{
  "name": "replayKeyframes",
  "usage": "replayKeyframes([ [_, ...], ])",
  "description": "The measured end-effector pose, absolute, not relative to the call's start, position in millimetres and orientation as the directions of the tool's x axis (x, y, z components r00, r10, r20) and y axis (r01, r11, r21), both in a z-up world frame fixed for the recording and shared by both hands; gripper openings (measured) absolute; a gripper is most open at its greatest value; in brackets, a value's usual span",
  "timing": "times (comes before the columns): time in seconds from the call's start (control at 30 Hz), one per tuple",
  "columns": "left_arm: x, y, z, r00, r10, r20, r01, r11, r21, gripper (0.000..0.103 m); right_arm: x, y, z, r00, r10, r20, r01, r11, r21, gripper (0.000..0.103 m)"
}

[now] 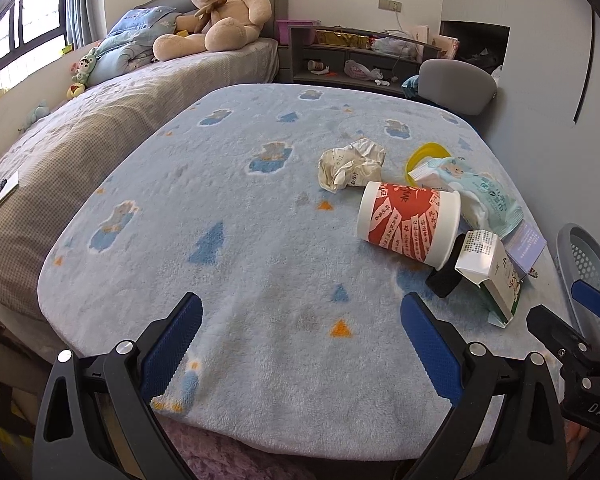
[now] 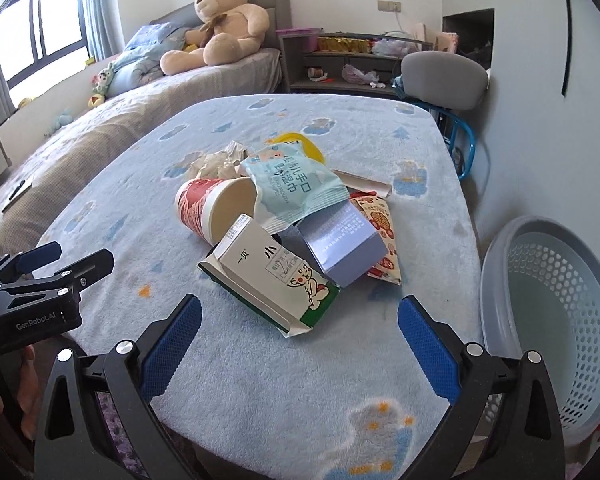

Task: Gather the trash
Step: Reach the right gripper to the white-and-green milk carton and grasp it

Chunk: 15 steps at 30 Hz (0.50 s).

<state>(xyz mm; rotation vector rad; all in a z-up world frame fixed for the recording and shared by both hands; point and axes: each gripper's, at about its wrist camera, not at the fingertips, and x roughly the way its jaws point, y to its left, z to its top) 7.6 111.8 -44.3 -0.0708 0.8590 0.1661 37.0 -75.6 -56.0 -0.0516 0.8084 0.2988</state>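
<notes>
On the desk (image 2: pixel 100 184), under a pale blue fleece cover with blue cloud and tree prints: one heap of trash toward the right half; paper cup (image 2: pixel 216 210) on its side, red-and-white print, mouth toward the right wrist view; white-and-green carton (image 2: pixel 276 280) flattened, cartoon figure printed, nearest the front edge, touching the cup rim; lavender box (image 2: pixel 342 240) just beside the carton, resting over a red-patterned wrapper (image 2: pixel 380 232); teal wet-wipe pack (image 2: pixel 296 184) draped over the cup and the box; crumpled paper (image 1: pixel 350 164) behind the cup; yellow lid (image 1: pixel 426 154) at the back, partly hidden by the pack.

To the right of the desk, below its edge: grey perforated basket (image 2: pixel 548 304), mouth open upward, just beside the right desk edge.

Left half of the cover bare from front edge to far edge; bare strip between the carton and the front edge.

Left tongs (image 1: pixel 300 344) spread wide, nothing between the blue pads, over the front edge; right tongs (image 2: pixel 298 344) spread wide, nothing held, just short of the carton.

Beyond the desk: bed with teddy bear (image 1: pixel 220 8), shelf unit, grey chair (image 1: pixel 458 86).
</notes>
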Motion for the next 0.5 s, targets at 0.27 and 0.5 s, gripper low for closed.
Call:
replayKeyframes([
  [0.27, 14.6, 119.2, -53.1, 0.624, 0.120, -0.772, -0.191, 0.982, -0.002, 0.095, 56.1, -50.0, -65.9, 0.618, 0.257, -0.743, -0.401, 0.916, -0.017, 0.084],
  [0.5, 18.0, 121.1, -57.4, 0.614, 0.117, -0.781, -0.195, 0.981, -0.007, 0.095, 69.2, -41.6, -78.0, 0.593, 0.251, -0.765, -0.429, 0.903, -0.037, 0.073],
])
